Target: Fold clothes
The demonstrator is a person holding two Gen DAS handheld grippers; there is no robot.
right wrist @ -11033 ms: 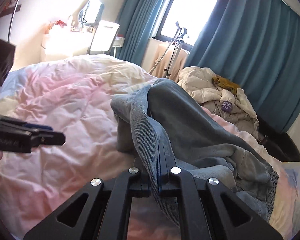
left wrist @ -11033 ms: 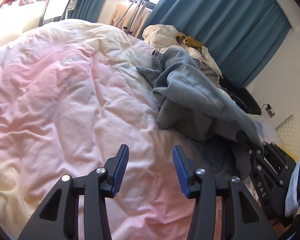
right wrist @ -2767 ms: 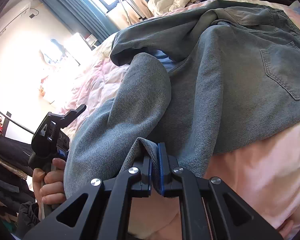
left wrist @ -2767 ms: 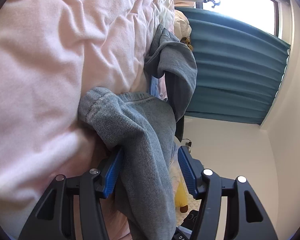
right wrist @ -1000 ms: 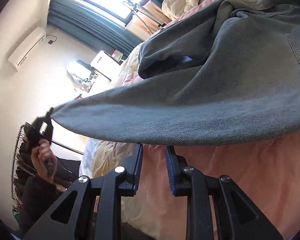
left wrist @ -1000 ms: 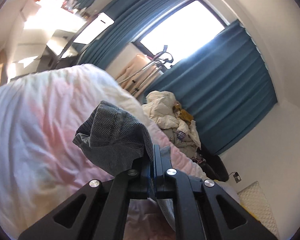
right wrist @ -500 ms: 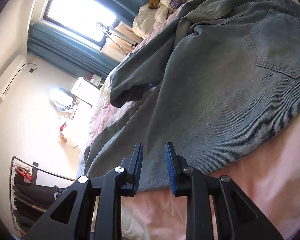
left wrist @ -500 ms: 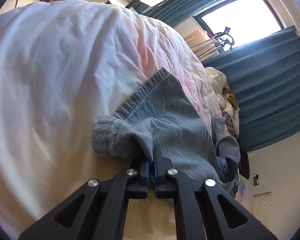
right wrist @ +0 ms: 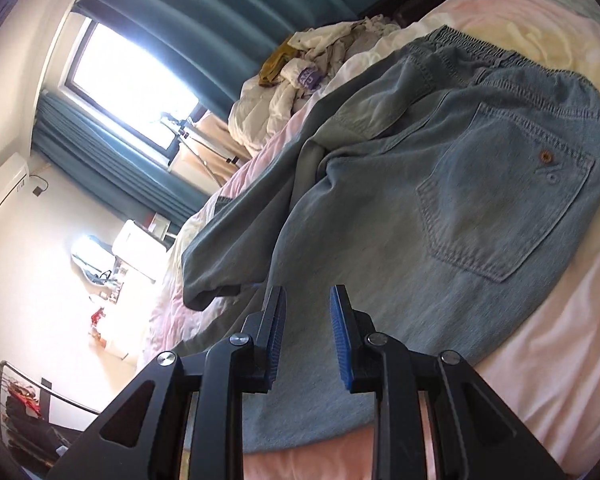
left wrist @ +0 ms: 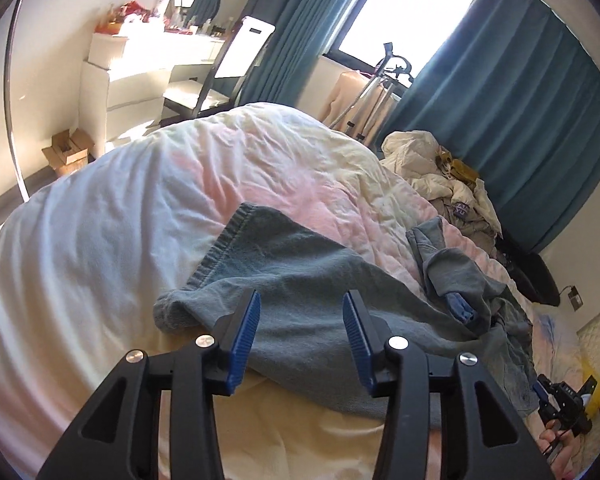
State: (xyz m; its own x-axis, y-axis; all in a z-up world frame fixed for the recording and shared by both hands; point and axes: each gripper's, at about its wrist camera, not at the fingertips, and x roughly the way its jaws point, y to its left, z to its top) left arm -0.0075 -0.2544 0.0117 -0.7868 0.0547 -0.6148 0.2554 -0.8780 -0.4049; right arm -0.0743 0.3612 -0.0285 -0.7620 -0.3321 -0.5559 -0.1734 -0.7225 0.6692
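Observation:
A pair of light blue jeans (left wrist: 316,280) lies spread on the pink and white duvet (left wrist: 140,240). One leg stretches toward me with its hem (left wrist: 220,244) flat on the bed. My left gripper (left wrist: 300,320) is open and empty just above that leg. In the right wrist view the jeans (right wrist: 440,220) show the back pocket (right wrist: 508,208) and elastic waistband (right wrist: 480,52). My right gripper (right wrist: 306,320) is open and empty over the seat and thigh. The right gripper also shows in the left wrist view (left wrist: 560,404), at the far right edge.
A heap of cream and mustard clothes (left wrist: 440,172) lies at the far side of the bed under the teal curtains (left wrist: 520,100). A white dresser (left wrist: 140,76), a chair (left wrist: 220,76) and a cardboard box (left wrist: 66,152) stand beyond the bed's left edge.
My left gripper has opened and let go of the jeans leg, which now lies flat on the duvet. My right gripper stays open and has swung toward the seat of the jeans.

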